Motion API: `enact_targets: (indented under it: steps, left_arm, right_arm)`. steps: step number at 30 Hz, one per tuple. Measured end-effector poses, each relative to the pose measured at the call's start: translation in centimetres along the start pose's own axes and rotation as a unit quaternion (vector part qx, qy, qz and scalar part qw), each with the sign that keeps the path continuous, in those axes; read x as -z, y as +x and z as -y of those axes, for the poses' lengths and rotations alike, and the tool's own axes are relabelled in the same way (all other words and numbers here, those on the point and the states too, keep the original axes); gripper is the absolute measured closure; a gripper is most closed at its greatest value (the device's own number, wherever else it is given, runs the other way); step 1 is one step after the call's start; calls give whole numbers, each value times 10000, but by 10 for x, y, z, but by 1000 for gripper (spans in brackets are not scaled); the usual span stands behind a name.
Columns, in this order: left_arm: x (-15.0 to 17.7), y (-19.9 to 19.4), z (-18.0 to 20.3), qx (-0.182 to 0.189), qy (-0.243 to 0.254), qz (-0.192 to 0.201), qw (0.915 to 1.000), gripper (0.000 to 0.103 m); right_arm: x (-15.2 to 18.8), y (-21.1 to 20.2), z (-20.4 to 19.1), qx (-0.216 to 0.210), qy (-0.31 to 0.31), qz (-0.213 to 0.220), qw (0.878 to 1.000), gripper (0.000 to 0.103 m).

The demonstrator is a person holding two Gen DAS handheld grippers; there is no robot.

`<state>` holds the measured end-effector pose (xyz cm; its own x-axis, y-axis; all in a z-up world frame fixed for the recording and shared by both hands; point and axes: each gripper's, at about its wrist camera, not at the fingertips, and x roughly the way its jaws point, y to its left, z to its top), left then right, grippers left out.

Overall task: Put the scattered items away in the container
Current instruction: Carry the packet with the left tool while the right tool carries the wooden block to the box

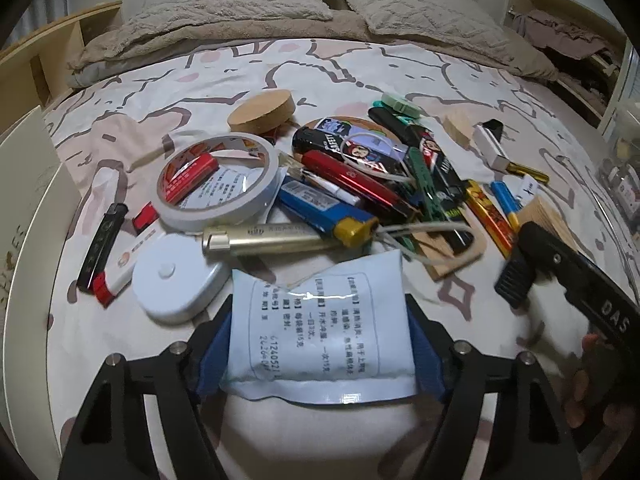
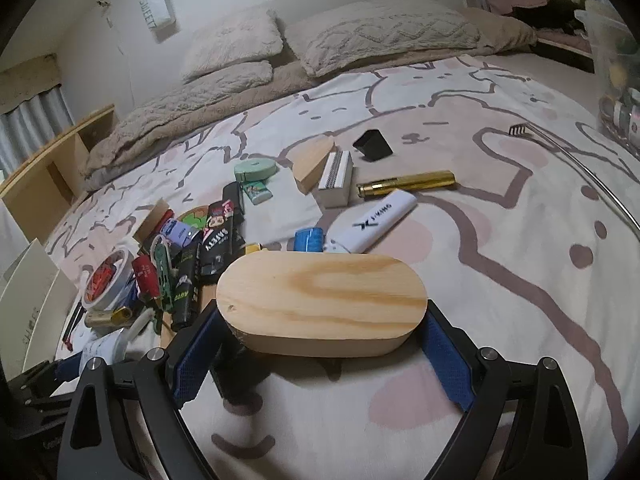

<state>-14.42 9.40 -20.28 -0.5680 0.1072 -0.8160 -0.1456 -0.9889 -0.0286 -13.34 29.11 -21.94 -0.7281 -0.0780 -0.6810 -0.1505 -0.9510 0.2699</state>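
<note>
My left gripper (image 1: 318,344) is shut on a pale blue sachet (image 1: 316,320) printed with text, held just above the bedspread in front of a pile of small items: a tape roll (image 1: 218,178), lighters (image 1: 340,216), a gold tube (image 1: 264,240) and a white round case (image 1: 176,284). My right gripper (image 2: 320,336) is shut on an oval wooden block (image 2: 320,300), held above the bed. It also shows at the right of the left wrist view (image 1: 516,280). A clear plastic container (image 2: 616,80) stands at the far right.
More items lie scattered on the bedspread: a white lighter (image 2: 376,220), a gold tube (image 2: 408,184), a black cap (image 2: 372,144), a wooden wedge (image 2: 314,160) and a green tape measure (image 2: 256,170). Pillows (image 2: 380,32) lie at the head. Wooden shelves (image 1: 40,64) stand at the left.
</note>
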Motion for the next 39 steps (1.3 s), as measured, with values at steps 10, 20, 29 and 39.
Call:
enact_targets:
  steps: [10,20,29,39]
  left_arm:
    - [9,-42,-9,-101,15,299,9995,26]
    - [5,-97,-23,-2,-6,708,9975,26]
    - [6,-146,-41,1,-2,1052,9944,26]
    - [9,-204,-64,-18,-82,1633,9865,26]
  right_arm:
    - [5,-25,0,-13,9,-111,9999,10]
    - [10,-62,-14,88,-441,-56,9990,10]
    - [4,-121,-32,137,-708,326,9969,10]
    - [-3,-183,-63,14,-1030,783,9916,10]
